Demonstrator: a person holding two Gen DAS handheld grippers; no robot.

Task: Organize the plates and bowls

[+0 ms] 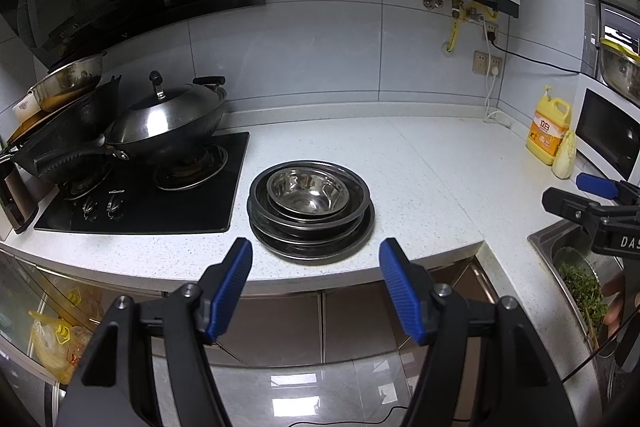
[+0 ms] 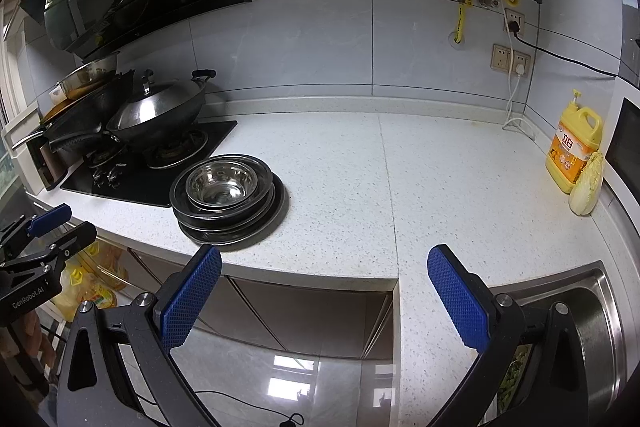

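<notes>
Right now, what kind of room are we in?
Most likely a home kitchen. There's a gas stove with a lidded wok on it, a stack of steel plates and bowls on the speckled counter, and a yellow bottle that looks like dish soap near the sink.

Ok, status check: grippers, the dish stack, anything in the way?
Left gripper open, empty, short of the counter. Right gripper open, empty. Stack of plates with bowl on top, untouched beside the stove. Nothing in the way.
</notes>
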